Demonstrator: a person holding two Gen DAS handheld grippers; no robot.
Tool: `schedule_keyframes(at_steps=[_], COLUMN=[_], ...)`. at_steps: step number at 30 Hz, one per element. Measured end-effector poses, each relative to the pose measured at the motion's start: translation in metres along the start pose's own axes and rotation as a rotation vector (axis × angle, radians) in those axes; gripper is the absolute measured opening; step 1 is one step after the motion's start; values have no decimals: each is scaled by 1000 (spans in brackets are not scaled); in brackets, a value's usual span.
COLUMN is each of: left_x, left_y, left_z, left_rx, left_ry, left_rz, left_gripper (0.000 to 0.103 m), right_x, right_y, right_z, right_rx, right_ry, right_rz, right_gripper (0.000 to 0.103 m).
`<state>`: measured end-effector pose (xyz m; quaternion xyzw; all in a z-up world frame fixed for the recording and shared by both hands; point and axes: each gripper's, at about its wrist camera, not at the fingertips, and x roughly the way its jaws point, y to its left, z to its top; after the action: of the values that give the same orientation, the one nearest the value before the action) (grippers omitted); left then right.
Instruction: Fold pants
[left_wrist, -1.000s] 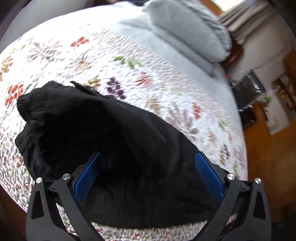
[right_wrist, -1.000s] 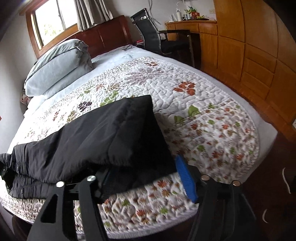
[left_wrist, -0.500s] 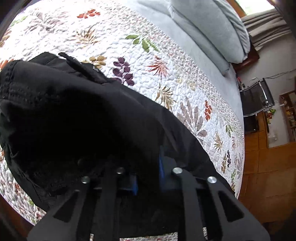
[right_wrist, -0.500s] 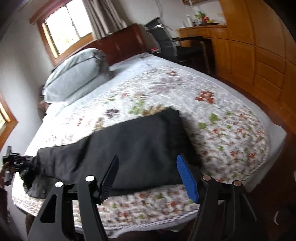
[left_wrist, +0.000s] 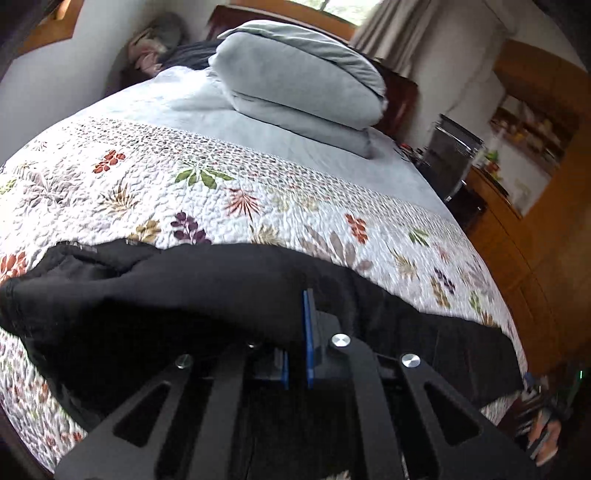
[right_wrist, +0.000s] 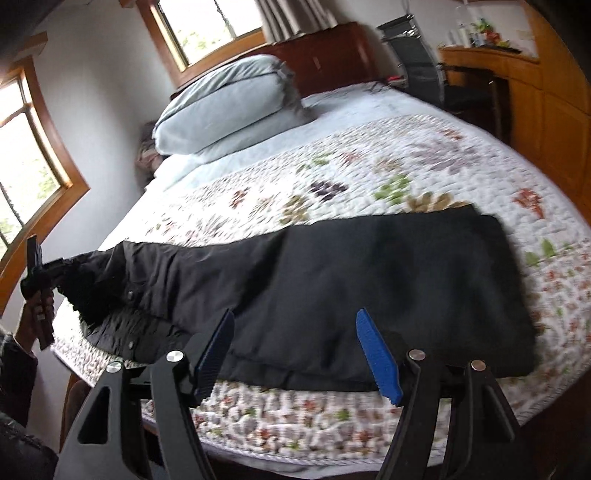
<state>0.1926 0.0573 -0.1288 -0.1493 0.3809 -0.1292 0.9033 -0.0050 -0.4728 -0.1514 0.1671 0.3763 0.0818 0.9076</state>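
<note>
Black pants (right_wrist: 369, 280) lie lengthwise across the near edge of the bed, legs stacked, leg ends to the right. My left gripper (left_wrist: 295, 343) is shut on the waistband end of the pants (left_wrist: 184, 295) and holds it lifted; it also shows at the far left of the right wrist view (right_wrist: 40, 273). My right gripper (right_wrist: 295, 350) is open and empty, just above the near edge of the pants at mid-leg, touching nothing.
The floral quilt (right_wrist: 388, 173) covers the bed. A folded grey duvet (right_wrist: 229, 107) sits at the head. A wooden cabinet (right_wrist: 546, 110) and an office chair (right_wrist: 417, 66) stand at the right. The bed edge (right_wrist: 295, 454) is right below my right gripper.
My left gripper closed on the waistband and lifted it. My right gripper drew back from the pants and stayed open; the pants now lie stretched out flat.
</note>
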Motion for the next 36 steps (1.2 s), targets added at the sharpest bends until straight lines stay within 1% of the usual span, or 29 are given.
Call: schedule_keyframes(at_steps=[1,4,7,9,11,12,13,14,15,16,17,18,19,20,21,25,27,28,30,32,33,35,36], left_x=[-2,-14,-18,-16,-11,-9,-7,-7,-13,-18,-26,-35,-41,-47,-50,-61,-74,-78,-82,-77,-72,-60,-52], left_y=[1,8,21,32,43,48,54,60,68,72,79,89,96,107,114,139,145,146,153,166,172,175,178], left_z=[-5,-37,-64,-84,-97,-103,-110,-114,-118,-119,-119,-119,-119,-118,-118,-111,-102,-98,-90,-82,-77,-66,-63], left_rx=[1,-13,-74,-112,-147,-170,-199,-225,-268,-296,-333,-390,-429,-495,-536,-736,-805,-817,-848,-901,-924,-895,-903], left_ry=[3,26,64,93,123,141,163,170,155,136,110,72,51,28,24,3,-35,-32,8,52,80,122,138], left_rz=[-5,-7,-15,-22,-29,-31,-38,-47,-60,-64,-56,-37,-27,-26,-44,-151,-197,-181,-103,-46,0,61,96], left_gripper=[4,4,4,5,7,11,14,21,33,40,55,67,71,71,71,72,73,75,78,79,80,81,83], right_x=[6,16,29,35,42,44,46,46,44,42,40,38,37,36,37,41,43,44,46,51,53,55,55], right_y=[4,13,25,30,32,31,29,27,24,20,17,14,11,8,5,0,3,4,9,15,17,22,24], right_z=[-1,-4,-5,-6,-9,-10,-11,-12,-13,-14,-15,-16,-16,-17,-17,-21,-24,-25,-26,-25,-25,-24,-24], right_rx=[-4,-12,-15,-17,3,14,27,44,59,72,88,106,117,134,148,196,193,187,172,154,148,140,139], right_ry=[14,34,53,66,88,95,100,104,103,102,101,100,100,102,104,128,139,140,142,149,152,150,146], right_rz=[10,36,86,102,112,113,113,109,105,103,105,107,108,112,114,124,116,116,119,119,118,130,136], right_gripper=[70,70,70,70,70,70,70,70,70,70,70,70,70,70,70,71,71,71,71,71,71,71,71])
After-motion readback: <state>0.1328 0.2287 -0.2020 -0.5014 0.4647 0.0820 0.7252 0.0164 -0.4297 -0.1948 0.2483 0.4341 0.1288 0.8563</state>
